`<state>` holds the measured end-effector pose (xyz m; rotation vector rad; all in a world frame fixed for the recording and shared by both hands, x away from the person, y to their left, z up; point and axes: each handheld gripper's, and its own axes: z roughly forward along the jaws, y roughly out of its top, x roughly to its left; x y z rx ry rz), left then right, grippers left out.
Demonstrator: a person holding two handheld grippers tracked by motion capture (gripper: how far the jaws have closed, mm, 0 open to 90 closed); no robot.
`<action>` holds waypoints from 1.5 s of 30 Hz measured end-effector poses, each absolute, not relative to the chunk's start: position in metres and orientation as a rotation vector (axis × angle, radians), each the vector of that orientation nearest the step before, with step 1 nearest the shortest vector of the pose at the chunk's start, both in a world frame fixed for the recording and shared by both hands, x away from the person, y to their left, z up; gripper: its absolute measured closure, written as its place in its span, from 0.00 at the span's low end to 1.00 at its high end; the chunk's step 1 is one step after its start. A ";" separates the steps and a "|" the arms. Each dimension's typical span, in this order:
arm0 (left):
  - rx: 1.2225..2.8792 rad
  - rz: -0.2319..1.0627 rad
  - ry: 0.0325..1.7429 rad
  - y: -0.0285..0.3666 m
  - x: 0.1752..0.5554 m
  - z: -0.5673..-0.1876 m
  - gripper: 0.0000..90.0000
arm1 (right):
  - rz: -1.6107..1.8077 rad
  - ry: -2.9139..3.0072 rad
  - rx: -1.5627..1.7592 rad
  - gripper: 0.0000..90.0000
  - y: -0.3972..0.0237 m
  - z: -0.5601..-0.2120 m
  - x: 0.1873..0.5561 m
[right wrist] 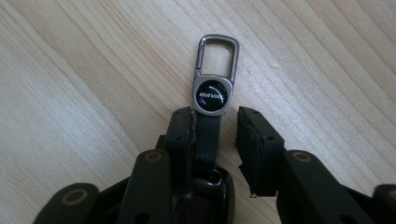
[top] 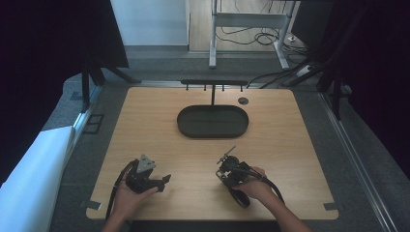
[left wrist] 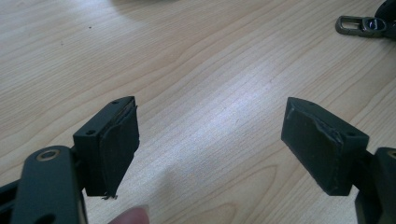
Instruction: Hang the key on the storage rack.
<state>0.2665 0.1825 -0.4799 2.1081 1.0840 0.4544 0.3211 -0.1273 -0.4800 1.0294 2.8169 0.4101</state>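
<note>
Right gripper view puts the key fob (right wrist: 210,112) between the jaws of my right gripper (right wrist: 215,135): its strap lies against one pad, a gap shows at the other, so I can't tell if it's truly pinched. I'd close squarely on the strap. My left gripper (left wrist: 210,149) stands wide apart over bare table (left wrist: 196,70), holding nothing.
</note>
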 end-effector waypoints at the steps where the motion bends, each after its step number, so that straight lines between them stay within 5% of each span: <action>1: 2.110 0.455 1.084 0.183 0.266 -0.480 0.22 | 0.407 2.814 1.036 0.76 -0.126 -0.480 0.321; 11: 2.111 0.454 1.082 0.182 0.267 -0.481 0.22 | 0.402 2.821 1.102 0.88 -0.124 -0.480 0.324; 25: 2.111 0.455 1.084 0.183 0.267 -0.481 0.22 | 0.426 2.840 1.104 0.90 -0.127 -0.476 0.325; 45: 2.115 0.454 1.090 0.181 0.267 -0.483 0.22 | 0.995 2.530 1.161 0.90 -0.183 -0.398 0.296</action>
